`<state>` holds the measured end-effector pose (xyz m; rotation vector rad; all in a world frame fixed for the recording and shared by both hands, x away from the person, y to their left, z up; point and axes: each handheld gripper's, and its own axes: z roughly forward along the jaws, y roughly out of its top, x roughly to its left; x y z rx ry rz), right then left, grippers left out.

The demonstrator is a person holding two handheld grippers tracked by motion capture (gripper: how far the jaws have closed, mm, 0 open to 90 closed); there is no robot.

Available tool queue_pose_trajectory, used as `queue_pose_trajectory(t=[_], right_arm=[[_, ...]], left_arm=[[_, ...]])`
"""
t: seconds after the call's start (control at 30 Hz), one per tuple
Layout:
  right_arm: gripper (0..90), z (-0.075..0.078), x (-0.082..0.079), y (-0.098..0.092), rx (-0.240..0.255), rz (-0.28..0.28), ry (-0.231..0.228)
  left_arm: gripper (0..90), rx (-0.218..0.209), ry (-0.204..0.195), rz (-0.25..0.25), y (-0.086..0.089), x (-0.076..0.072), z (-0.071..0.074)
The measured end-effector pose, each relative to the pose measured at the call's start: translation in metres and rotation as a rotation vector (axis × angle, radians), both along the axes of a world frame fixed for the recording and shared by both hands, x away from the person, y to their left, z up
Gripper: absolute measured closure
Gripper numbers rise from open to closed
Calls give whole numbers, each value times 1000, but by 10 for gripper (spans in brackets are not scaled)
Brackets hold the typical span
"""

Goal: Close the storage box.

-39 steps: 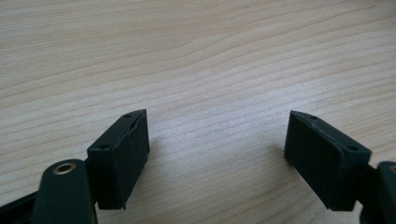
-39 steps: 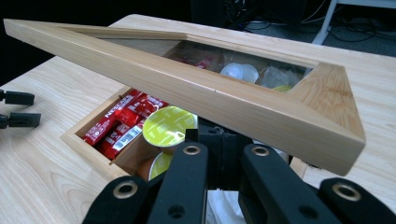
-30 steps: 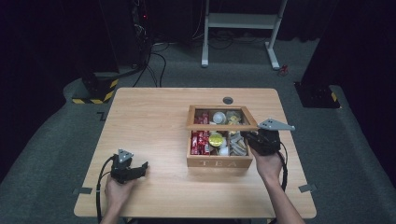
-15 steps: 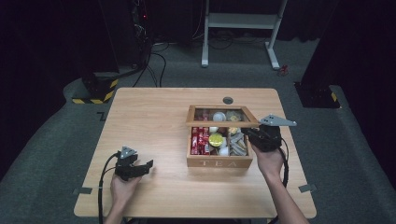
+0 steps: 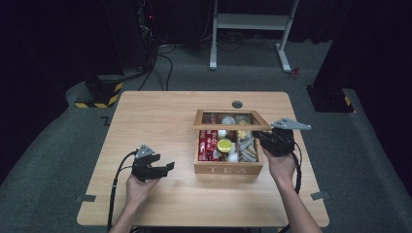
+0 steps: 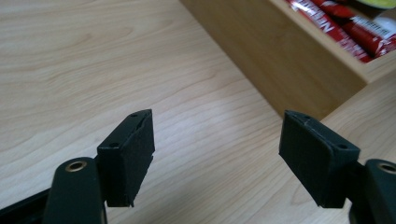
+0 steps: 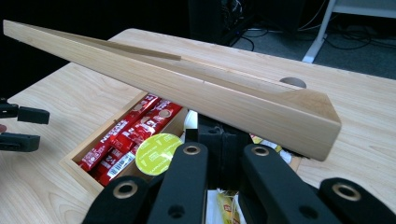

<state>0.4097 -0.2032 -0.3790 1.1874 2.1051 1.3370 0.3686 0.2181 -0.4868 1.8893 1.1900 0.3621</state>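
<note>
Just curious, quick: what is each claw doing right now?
Left gripper: open, empty, jaws just been closing.
Right gripper: shut on the tea box lid.

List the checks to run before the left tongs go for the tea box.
1. Lid lifted off the contents: ok, it tilts up over the box.
2. Right tongs carrying the lid: shut, just under the lid's edge. Whether they clamp it or only prop it: cannot tell.
3. Left tongs empty: ok. The jaws have just been closing, stand apart, with nothing between them.
4. Way from the left tongs to the box: ok, bare table in between.
5. Red packets uncovered: ok, they lie side by side in the box's left compartment.
</note>
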Motion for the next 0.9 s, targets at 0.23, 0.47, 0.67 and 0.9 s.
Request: queue_pose_trajectory(t=[0.23, 0.47, 0.67, 0.9], right_arm=[[900, 3, -3, -2, -12, -15, 3], [900, 6, -1, -3, -12, -17, 4], [900, 6, 0, -3, -7, -14, -1], [900, 7, 2, -5, 5, -10, 0]], left_arm=[[279, -8, -45, -63, -19, 10, 19], [309, -41, -68, -100, -35, 16, 33], [322, -21, -93, -136, -54, 19, 39], [311, -14, -115, -157, -71, 26, 43]])
